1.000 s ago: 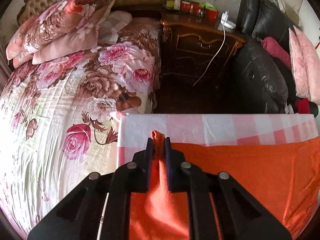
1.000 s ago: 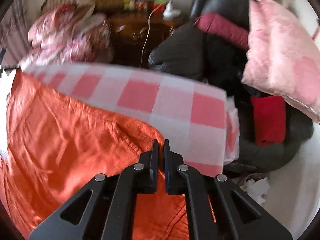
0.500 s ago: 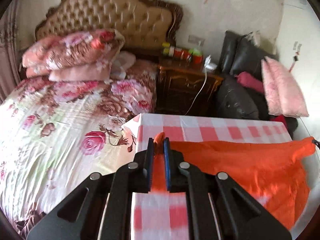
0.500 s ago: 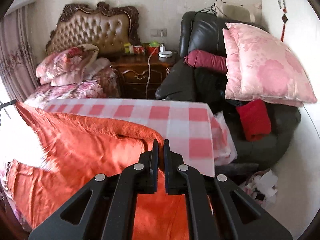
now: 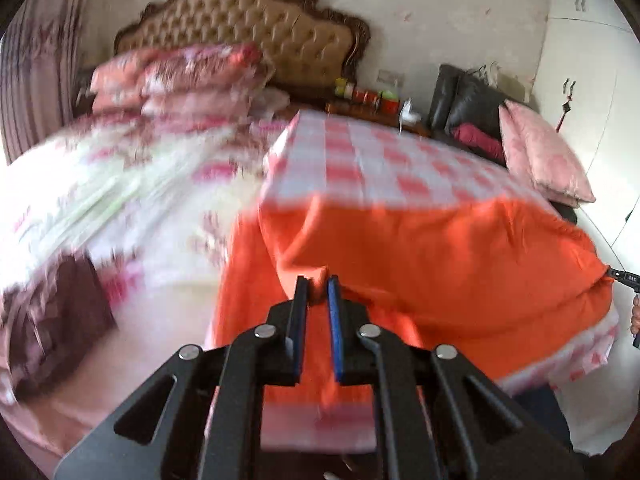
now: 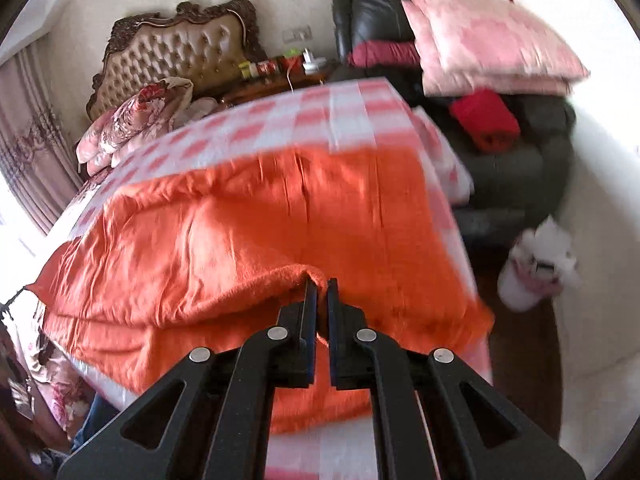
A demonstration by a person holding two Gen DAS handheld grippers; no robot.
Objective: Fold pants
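The orange pants (image 5: 420,256) lie across the near half of a table under a pink checked cloth (image 5: 360,160), doubled over with a puffy fold along the front. My left gripper (image 5: 318,284) has a bunch of the orange fabric between its pads at the pants' left end, and its jaws are opening slightly. My right gripper (image 6: 321,284) is shut on the folded edge of the pants (image 6: 248,224) at the right end. Its tip also shows at the far right of the left wrist view (image 5: 624,278). The left wrist view is blurred by motion.
A bed with a floral cover (image 5: 120,168) and a tufted headboard (image 5: 248,28) stands left of the table. Behind it is a cluttered wooden nightstand (image 5: 368,108). A black armchair (image 6: 516,168) piled with pink pillows (image 6: 492,52) and a white bag (image 6: 536,268) stand to the right.
Both grippers have pulled back towards the table's near edge, drawing the pants' far edge over the rest. More checked cloth now shows beyond the pants. The left jaws stand slightly wider.
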